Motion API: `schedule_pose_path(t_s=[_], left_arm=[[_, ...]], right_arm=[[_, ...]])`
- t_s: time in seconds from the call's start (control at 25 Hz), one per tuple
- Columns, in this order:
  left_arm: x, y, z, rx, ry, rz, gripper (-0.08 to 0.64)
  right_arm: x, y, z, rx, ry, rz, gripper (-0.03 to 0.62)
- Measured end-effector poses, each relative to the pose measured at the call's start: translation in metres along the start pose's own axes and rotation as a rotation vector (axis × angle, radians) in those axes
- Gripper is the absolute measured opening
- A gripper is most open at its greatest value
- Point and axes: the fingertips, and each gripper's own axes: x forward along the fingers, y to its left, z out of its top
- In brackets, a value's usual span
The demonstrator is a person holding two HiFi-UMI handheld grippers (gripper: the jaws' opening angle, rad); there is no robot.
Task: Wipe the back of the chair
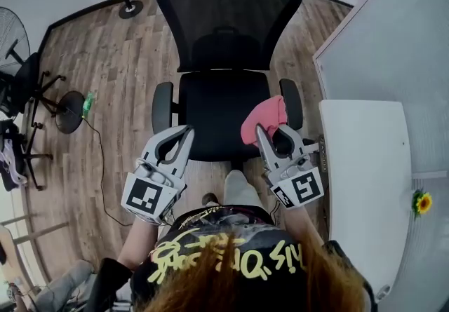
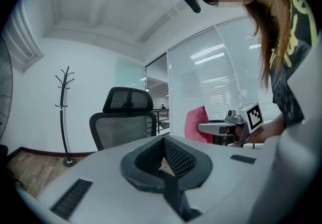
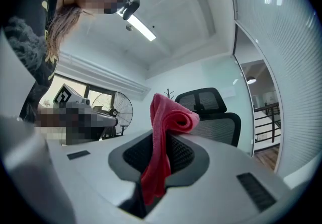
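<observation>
Pink folded cloth (image 1: 266, 118) pinched by right gripper (image 1: 260, 130) may snag on black mesh chair back (image 1: 228, 23) and slip free; left gripper (image 1: 188, 129) jaws pressed together, empty

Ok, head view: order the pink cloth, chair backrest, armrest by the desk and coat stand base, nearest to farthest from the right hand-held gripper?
1. Pink cloth, clamped in the right hand-held gripper.
2. Armrest, just beyond it.
3. Backrest, straight ahead.
4. Coat stand base, far left.

Black mesh chair (image 1: 224, 23) faces person; right gripper (image 1: 272, 134) pinches pink cloth (image 1: 265, 118) over seat's right edge, left gripper (image 1: 185, 132) tips together near seat's front-left, white table (image 1: 365, 184) right
</observation>
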Motion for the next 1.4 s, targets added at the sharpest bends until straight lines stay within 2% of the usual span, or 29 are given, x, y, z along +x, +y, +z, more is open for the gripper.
schedule_pose_path(t_s=[0.44,0.92,1.4], left_arm=[[-0.032,-0.018,0.005,0.000,-0.035,0.004,-0.011],[-0.043,-0.033,0.008,0.018,-0.043,-0.008,-0.011],[-0.051,-0.032,0.012,0.010,-0.046,0.016,-0.011]], right_arm=[[-0.021,0.032,0.008,-0.020,0.003,0.032,0.061],[-0.035,0.041,0.013,-0.036,-0.002,0.029,0.061],[-0.041,0.047,0.016,-0.049,0.002,0.032,0.061]])
